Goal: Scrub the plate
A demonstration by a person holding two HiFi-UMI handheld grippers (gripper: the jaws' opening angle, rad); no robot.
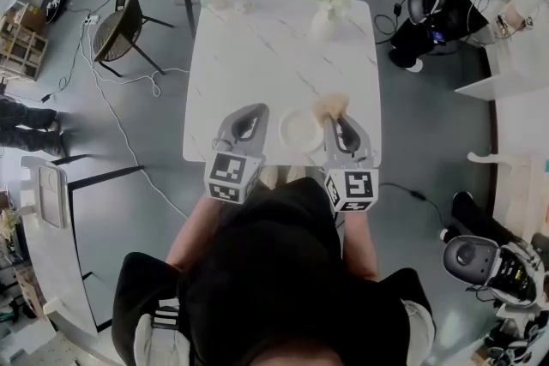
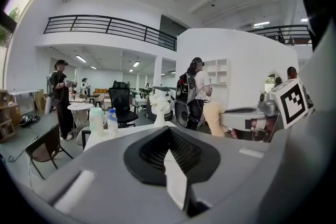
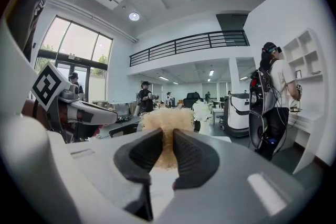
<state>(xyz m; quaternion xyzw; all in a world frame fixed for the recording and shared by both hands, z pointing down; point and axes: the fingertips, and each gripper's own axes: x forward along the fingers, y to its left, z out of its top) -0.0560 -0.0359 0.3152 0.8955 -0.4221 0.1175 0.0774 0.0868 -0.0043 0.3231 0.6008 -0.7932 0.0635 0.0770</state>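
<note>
Left gripper (image 1: 255, 112) pressed together; right gripper (image 1: 337, 117) pinching tan scrubber (image 1: 331, 104); plate (image 1: 301, 131) between them, by table (image 1: 257, 64) near edge.

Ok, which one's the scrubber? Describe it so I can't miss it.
Start at the white table, near edge, where the plate sits. Just right of it the right gripper pinches a tan, fluffy tuft: that is the scrubber. It is the only fuzzy thing there; the plate is smooth and white.

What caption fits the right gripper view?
The right gripper pinches a fluffy tan scrubber in a big bright room.
</note>
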